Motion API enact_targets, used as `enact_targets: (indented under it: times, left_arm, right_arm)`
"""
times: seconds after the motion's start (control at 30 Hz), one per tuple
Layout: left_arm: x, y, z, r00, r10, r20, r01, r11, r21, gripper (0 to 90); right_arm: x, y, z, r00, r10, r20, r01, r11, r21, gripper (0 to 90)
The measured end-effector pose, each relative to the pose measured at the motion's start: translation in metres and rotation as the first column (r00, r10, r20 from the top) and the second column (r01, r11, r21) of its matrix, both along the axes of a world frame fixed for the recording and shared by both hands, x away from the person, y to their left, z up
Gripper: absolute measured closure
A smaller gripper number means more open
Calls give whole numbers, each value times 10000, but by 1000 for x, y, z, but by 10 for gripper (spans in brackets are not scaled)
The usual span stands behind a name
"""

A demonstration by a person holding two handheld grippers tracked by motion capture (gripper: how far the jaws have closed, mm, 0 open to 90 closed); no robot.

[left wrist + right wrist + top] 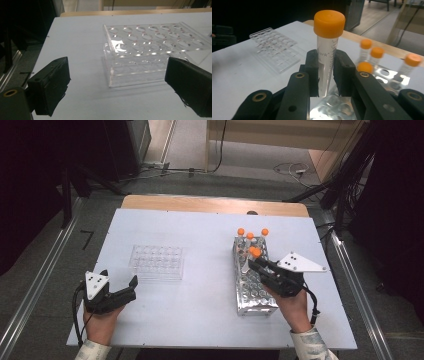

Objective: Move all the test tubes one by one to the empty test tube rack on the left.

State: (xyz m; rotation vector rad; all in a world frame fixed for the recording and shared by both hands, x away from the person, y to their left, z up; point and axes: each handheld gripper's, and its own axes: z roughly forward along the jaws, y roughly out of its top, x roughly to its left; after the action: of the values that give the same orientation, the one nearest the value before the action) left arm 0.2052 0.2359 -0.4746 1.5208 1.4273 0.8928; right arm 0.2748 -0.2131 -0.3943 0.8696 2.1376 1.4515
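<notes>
A clear tube with an orange cap [327, 50] stands upright between the black jaws of my right gripper [325, 75], which is shut on it above the metal rack [384, 77]. From above, that gripper [256, 262] hovers over the rack [252, 295], the held tube's cap [255, 252] just past its tips. Three more orange-capped tubes [250, 236] stand at the rack's far end. My left gripper [120, 287] rests open near the table's front left. Its jaws frame the near edge of a clear plastic rack [150, 47], also seen at centre left [156, 262].
The white tabletop [200, 315] has a wooden strip [215, 204] along its far edge. Metal rails [40, 285] run along both sides of the table. Cables lie on the floor beyond the far edge [292, 169].
</notes>
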Motion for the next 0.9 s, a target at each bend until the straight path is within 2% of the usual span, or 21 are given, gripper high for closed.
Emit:
enact_targets:
  times: [0.1, 0.13, 0.27, 0.33, 0.4, 0.43, 0.47, 0.5, 0.53, 0.63, 0.73, 0.77, 0.8, 0.9]
  left_arm:
    - [-1, -5, 1, 9998, -181, -1, 181, 9998, 49, 63]
    - [-1, -6, 1, 9997, -253, -24, 253, 9996, 102, 63]
    - [-3, -16, 4, 9966, -808, -162, 804, 9965, -219, 62]
    - [-4, -18, 5, 9957, -908, -205, 903, 9955, -276, 62]
    - [-6, -22, 8, 9934, -1143, -68, 1139, 9926, -417, 62]
    - [-9, -27, 14, 9915, -1296, 105, 1299, 9909, -356, 62]
    - [-9, -27, 14, 9915, -1296, 105, 1299, 9909, -356, 63]
    - [-13, -32, 19, 9872, -1562, 321, 1575, 9866, -423, 65]
    - [-13, -32, 19, 9872, -1562, 321, 1575, 9866, -423, 78]
    - [-18, -45, 27, 9723, -2306, 393, 2329, 9697, -735, 85]
    - [-24, -61, 32, 9511, -3039, 543, 3066, 9505, -504, 116]
    - [-28, -71, 34, 9400, -3355, 615, 3377, 9408, -301, 124]
    - [-28, -71, 34, 9400, -3355, 615, 3377, 9408, -301, 132]
    - [-31, -83, 36, 9238, -3772, 657, 3780, 9258, 11, 146]
  right_arm:
    - [-4, 11, -2, 9995, 322, -36, -322, 9995, -64, 727]
    - [-9, 24, -4, 9977, 677, -68, -678, 9976, -144, 727]
    - [-17, 51, -12, 9907, 1335, -257, -1345, 9900, -424, 727]
    - [-21, 63, -18, 9869, 1586, -310, -1603, 9851, -625, 727]
    - [-24, 73, -24, 9826, 1804, -445, -1834, 9801, -765, 727]
    - [-26, 78, -27, 9804, 1913, -464, -1948, 9770, -871, 727]
    - [-26, 78, -27, 9804, 1913, -464, -1948, 9770, -871, 727]
    - [-28, 87, -32, 9771, 2042, -594, -2092, 9732, -956, 727]
    - [-29, 91, -34, 9757, 2109, -594, -2162, 9708, -1042, 727]
    - [-30, 98, -39, 9733, 2182, -712, -2250, 9682, -1094, 727]
    - [-34, 112, -46, 9683, 2350, -844, -2443, 9616, -1252, 727]
    - [-35, 115, -48, 9668, 2415, -841, -2510, 9591, -1310, 727]
    - [-36, 118, -49, 9647, 2488, -857, -2589, 9560, -1380, 727]
    - [-38, 123, -52, 9615, 2592, -915, -2703, 9519, -1442, 727]
